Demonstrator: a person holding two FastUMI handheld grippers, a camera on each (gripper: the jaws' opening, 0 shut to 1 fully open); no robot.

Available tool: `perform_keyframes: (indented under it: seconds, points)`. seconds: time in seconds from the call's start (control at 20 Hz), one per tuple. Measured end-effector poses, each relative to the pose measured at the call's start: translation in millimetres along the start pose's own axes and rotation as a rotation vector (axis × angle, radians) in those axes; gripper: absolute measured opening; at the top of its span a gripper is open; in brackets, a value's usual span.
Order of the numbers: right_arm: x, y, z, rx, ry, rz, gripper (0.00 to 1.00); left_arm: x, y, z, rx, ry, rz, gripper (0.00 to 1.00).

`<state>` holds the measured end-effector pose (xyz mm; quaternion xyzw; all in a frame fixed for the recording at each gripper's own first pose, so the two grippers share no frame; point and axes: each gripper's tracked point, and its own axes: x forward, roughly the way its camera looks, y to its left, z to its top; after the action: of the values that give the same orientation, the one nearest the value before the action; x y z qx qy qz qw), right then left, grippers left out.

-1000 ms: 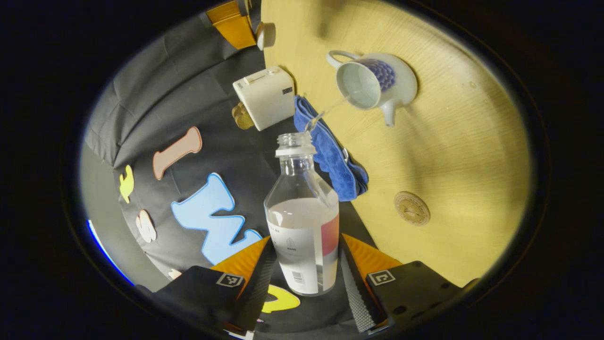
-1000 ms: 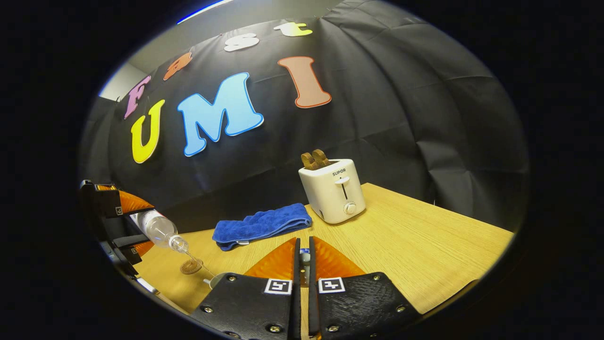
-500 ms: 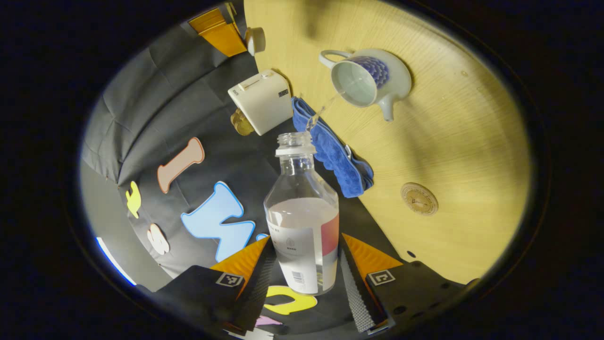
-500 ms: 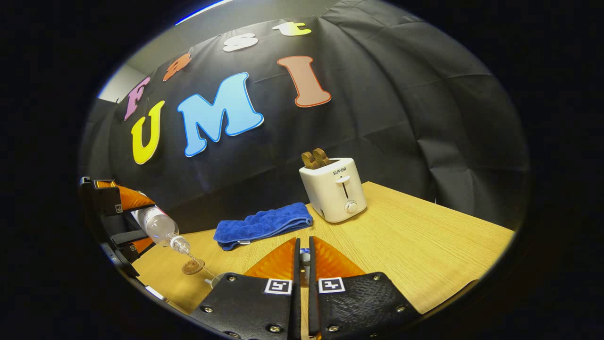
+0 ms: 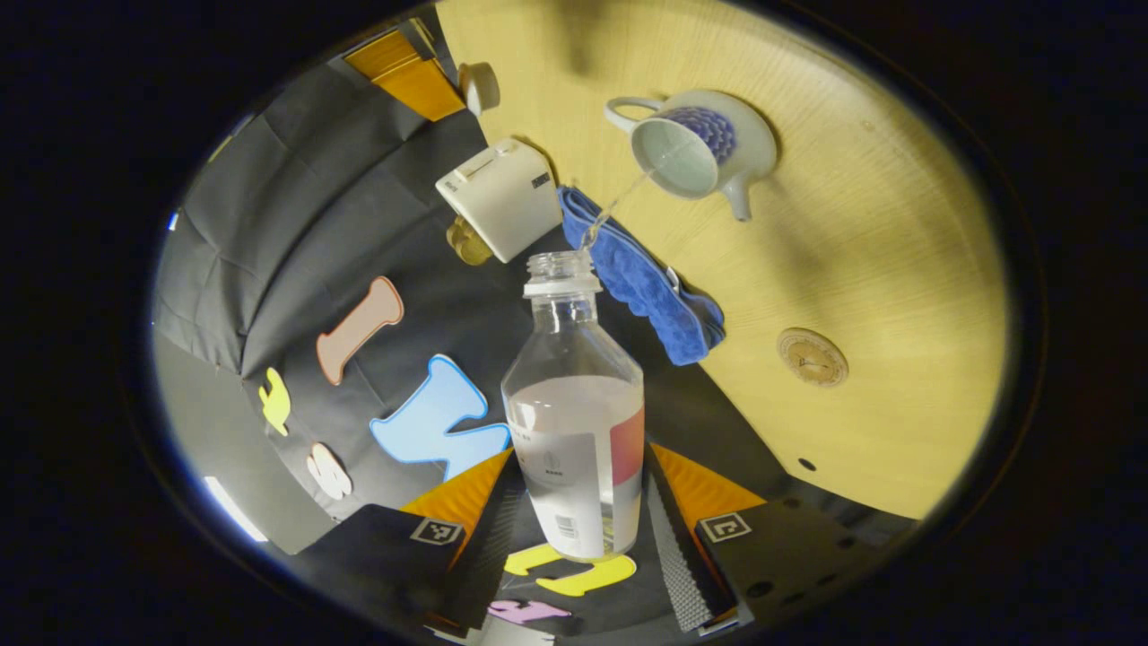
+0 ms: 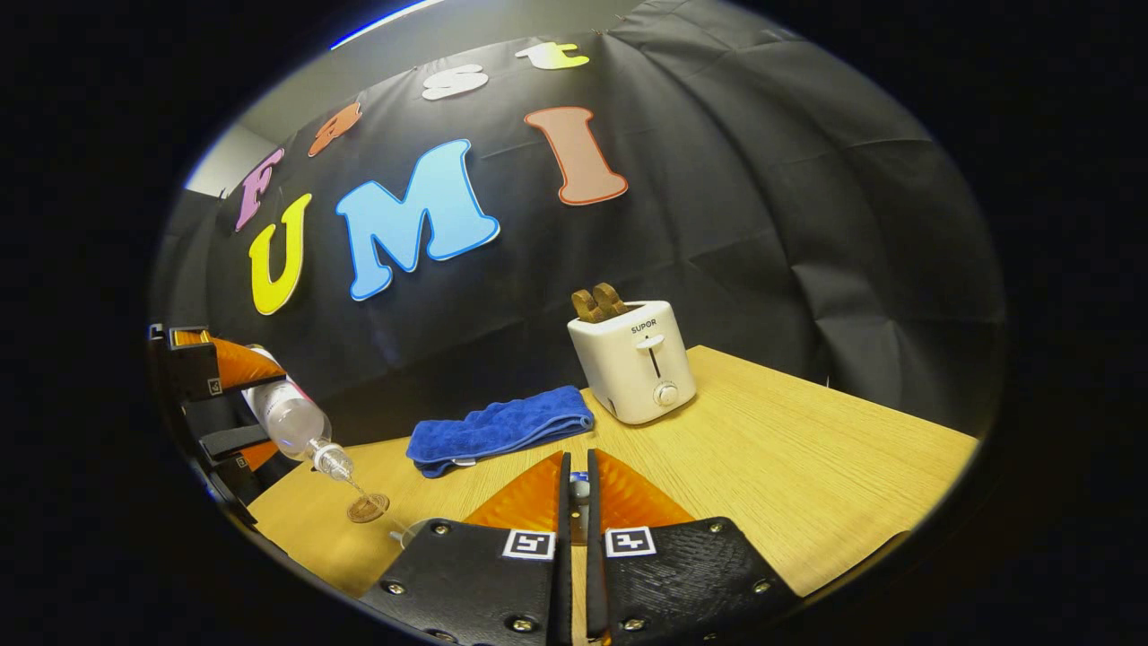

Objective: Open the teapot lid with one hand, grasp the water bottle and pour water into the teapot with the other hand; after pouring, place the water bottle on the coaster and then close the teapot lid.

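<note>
Wooden table [image 6: 762,449] before the black cloth wall; beside the toaster [image 6: 635,361] lies a blue towel [image 6: 498,429]. The left gripper [image 5: 574,511] clamps the tilted water bottle [image 5: 576,431] between its jaws — water streams into the open teapot [image 5: 695,148] (coaster [image 5: 812,357] nearby). The right gripper [image 6: 577,489] is closed on the lid [image 6: 581,489].

Landmark: teapot [image 5: 695,148] | handle side: towel [image 5: 641,274] near, toaster [image 5: 502,199] beyond it by the wall | spout side: bare table [image 5: 861,233], open passage | farther past towel: coaster [image 5: 812,356], low, well apart | above teapot: tilted water bottle [image 5: 574,404]
</note>
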<state>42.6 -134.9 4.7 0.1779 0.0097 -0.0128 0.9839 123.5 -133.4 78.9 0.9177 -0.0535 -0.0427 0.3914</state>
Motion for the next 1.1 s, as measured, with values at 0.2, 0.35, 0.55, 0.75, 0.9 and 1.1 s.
perform_keyframes:
  seconds: [0.2,0.35,0.55,0.75,0.9,1.1]
  points:
    - [-0.6,-0.9,-0.2,0.006,0.001,0.001,0.06,0.4,3.3,0.6,0.019,0.001,0.003,0.86]
    - [-0.5,-2.4,0.2,0.002,0.000,-0.003,0.06,2.4,4.3,-1.2,0.039,0.008,0.002,0.86]
    - [0.2,-2.3,0.2,0.002,0.000,-0.003,0.06,2.8,4.8,0.2,0.062,0.009,0.000,0.86]
    - [0.3,-1.9,-0.8,0.001,0.004,-0.002,0.06,3.4,5.0,2.4,0.069,0.006,-0.002,0.86]
    - [0.7,-2.0,-2.2,-0.001,0.009,-0.002,0.06,2.9,5.8,5.8,0.067,-0.003,0.005,0.86]
    - [0.0,-1.9,-2.0,0.001,0.012,-0.002,0.06,5.2,-1.6,11.5,0.057,-0.021,-0.014,0.86]
